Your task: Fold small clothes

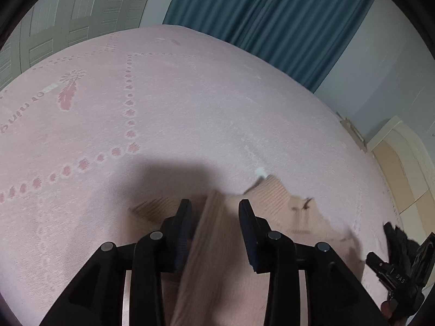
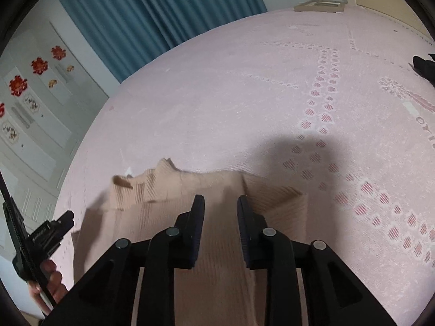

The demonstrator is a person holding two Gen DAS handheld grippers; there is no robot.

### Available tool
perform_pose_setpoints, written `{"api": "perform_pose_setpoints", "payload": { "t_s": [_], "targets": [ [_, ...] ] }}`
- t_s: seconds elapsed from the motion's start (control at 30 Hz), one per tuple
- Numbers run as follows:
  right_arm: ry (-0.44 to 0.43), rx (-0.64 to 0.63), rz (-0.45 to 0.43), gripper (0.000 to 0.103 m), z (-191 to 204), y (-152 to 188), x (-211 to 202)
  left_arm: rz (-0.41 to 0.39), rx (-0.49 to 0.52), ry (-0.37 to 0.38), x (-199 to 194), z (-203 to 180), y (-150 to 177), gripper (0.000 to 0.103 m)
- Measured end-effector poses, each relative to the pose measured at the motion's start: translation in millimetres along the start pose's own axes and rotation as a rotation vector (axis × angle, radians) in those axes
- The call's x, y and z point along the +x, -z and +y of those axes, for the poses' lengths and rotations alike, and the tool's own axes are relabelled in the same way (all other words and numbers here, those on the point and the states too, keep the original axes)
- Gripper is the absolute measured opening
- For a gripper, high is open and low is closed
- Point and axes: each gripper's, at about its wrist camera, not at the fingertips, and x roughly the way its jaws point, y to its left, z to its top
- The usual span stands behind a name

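A beige ribbed knit sweater [image 1: 217, 244] lies on the pink bedspread [image 1: 190, 108], partly folded, its collar pointing away. My left gripper [image 1: 214, 203] is open just above the sweater, with a ribbed folded part between its fingers. In the right wrist view the sweater [image 2: 212, 271] fills the lower middle, with its collar [image 2: 152, 179] at the far left. My right gripper [image 2: 220, 199] is open over the sweater's body near a folded sleeve [image 2: 277, 198]. Neither gripper pinches cloth.
The bed's far edge meets a teal curtain [image 1: 272, 13] and a pale wall. A wardrobe [image 2: 32, 114] with red decorations stands at the left. A dark item [image 2: 424, 66] lies at the bedspread's right edge. The other gripper [image 1: 394, 269] shows at the lower right.
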Motion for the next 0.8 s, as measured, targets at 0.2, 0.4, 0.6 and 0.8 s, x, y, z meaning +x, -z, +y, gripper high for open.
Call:
{"api": "perform_pose_setpoints", "payload": {
  "t_s": [0.2,0.4,0.6,0.8],
  "targets": [
    [-0.034,0.021,0.048,0.027,-15.5,40.0,-37.4,0.030,-0.001,-0.010,-36.0,14.4,37.3,0.041],
    [0.022,-0.100,0.075,0.048,-3.3,93.0,-76.0,0.065,-0.019,-0.007,-80.9,36.2,86.0,0.053],
    [0.000,-0.088,0.176,0.048,-10.9,131.9,-66.4,0.148,-0.101,0.067,-97.3,61.7,138.4,0.053],
    [-0.029,-0.015,0.209,0.049,-21.0,140.7,-46.0,0.176,-0.151,0.145,-78.8,65.5,157.1,0.053]
  ]
}}
